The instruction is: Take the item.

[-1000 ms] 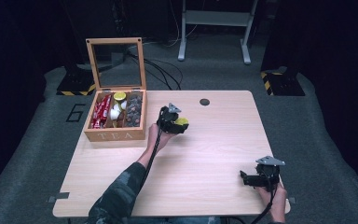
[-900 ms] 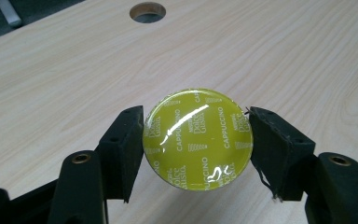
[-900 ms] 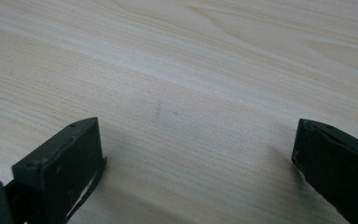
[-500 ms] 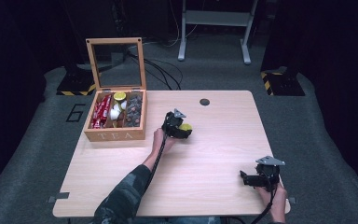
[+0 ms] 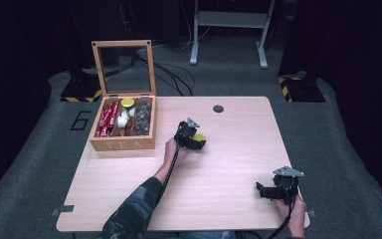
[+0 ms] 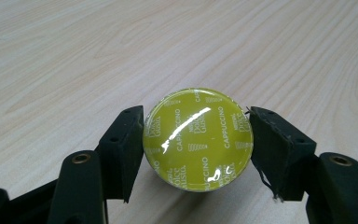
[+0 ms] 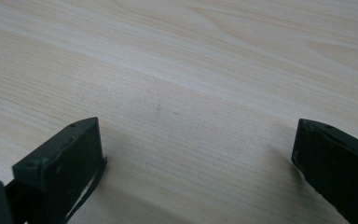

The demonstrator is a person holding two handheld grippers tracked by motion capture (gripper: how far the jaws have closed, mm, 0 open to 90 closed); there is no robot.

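Capsule (image 6: 197, 139), now farther from box (image 5: 124, 144), between fingers (image 6: 123, 149).

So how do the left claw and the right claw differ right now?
The left claw is shut on a yellow coffee pod; the right claw is open and holds nothing. In the high view the left claw sits mid-table near the tea box, while the right claw sits at the near right corner. Both are black and low over the wooden table.
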